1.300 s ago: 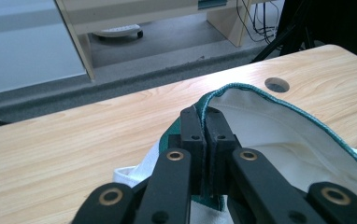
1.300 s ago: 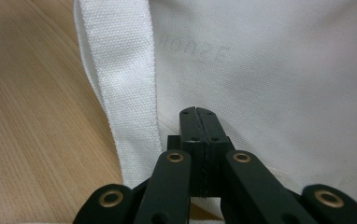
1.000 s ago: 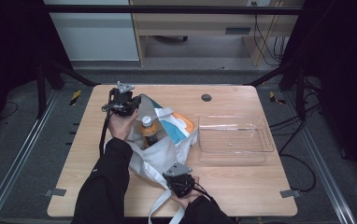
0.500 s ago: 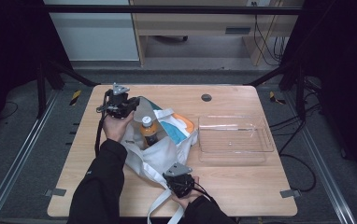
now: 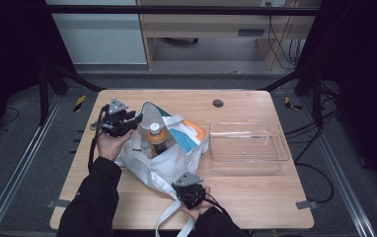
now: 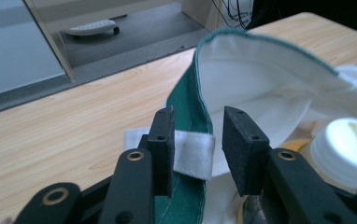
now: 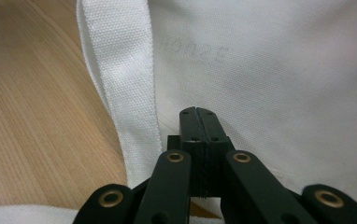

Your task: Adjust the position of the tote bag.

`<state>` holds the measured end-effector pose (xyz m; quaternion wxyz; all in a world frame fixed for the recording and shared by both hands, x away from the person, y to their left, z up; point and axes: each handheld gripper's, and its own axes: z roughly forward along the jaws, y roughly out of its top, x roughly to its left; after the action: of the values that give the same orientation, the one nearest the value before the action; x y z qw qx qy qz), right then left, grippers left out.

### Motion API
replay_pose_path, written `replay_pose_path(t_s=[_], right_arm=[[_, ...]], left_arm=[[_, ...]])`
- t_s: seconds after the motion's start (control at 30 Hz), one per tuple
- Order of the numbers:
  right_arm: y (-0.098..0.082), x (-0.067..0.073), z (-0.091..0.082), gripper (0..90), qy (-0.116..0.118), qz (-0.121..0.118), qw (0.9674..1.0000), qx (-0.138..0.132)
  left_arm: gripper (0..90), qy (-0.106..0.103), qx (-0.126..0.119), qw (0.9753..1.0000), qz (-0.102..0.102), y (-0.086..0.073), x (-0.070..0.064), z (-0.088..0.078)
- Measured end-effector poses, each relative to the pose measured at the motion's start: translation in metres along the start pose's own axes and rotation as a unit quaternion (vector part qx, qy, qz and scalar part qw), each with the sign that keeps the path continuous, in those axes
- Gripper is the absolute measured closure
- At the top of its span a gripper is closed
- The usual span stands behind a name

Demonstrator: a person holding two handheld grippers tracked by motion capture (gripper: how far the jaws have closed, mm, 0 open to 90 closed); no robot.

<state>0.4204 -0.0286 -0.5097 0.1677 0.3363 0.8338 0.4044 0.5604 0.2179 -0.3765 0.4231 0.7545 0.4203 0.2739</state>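
A white tote bag (image 5: 169, 165) with a green-trimmed rim lies on the wooden table (image 5: 275, 197), its mouth at the upper left. An orange drink bottle (image 5: 156, 137) with a white cap (image 6: 345, 144) stands in the mouth. My left gripper (image 5: 136, 118) is at the rim. Its jaws have just been opening, and the green rim (image 6: 193, 93) and a white strap end (image 6: 193, 156) sit loose between the pads of my left gripper (image 6: 196, 140). My right gripper (image 5: 187, 181) is at the bag's near end. In its own view my right gripper (image 7: 199, 114) is shut over white cloth beside a strap (image 7: 125, 70). I cannot tell whether cloth is caught.
A clear plastic tray (image 5: 245, 168) stands to the right of the bag. A small dark round cap (image 5: 218, 103) sits near the table's far edge. Teal and orange items (image 5: 189, 132) show inside the bag. Bare wood lies left of the bag and along the near right.
The left gripper has shifted left and nearer along the bag's rim, and its jaws have parted. The right gripper has kept still.
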Motion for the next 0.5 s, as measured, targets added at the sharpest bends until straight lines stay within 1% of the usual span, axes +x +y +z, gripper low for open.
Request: replay_pose_path(t_s=[0.07, 0.1, 0.17, 0.27, 0.33, 0.43, 0.5], right_arm=[[0.0, 0.0, 0.0, 90.0, 0.0, -0.001, 1.0, 0.0], [0.0, 0.0, 0.0, 90.0, 0.001, -0.001, 1.0, 0.0], [0.0, -0.001, 0.0, 90.0, 0.001, 0.0, 1.0, 0.001], [0.0, -0.001, 0.0, 90.0, 0.002, 0.0, 1.0, 0.001], [0.0, -0.001, 0.0, 90.0, 0.003, 0.0, 1.0, 0.001], [0.0, -0.001, 0.0, 90.0, 0.004, -0.002, 1.0, 0.001], [0.0, -0.001, 0.001, 90.0, 0.005, -0.001, 1.0, 0.0]], left_arm=[[69.6, 0.004, 0.008, 1.0, 0.003, -0.002, -0.001, 0.004], [72.0, 0.002, 0.01, 0.9999, 0.001, -0.003, -0.002, 0.008], [77.1, 0.006, 0.009, 0.9999, 0.007, -0.002, -0.004, 0.013], [80.8, 0.017, 0.012, 0.9997, 0.013, 0.0, -0.006, 0.019], [81.4, 0.014, 0.015, 0.9998, 0.008, 0.0, -0.006, 0.022], [81.7, 0.018, 0.027, 0.9994, 0.012, 0.001, -0.007, 0.03], [81.9, 0.02, 0.034, 0.9991, 0.012, -0.001, -0.006, 0.035]])
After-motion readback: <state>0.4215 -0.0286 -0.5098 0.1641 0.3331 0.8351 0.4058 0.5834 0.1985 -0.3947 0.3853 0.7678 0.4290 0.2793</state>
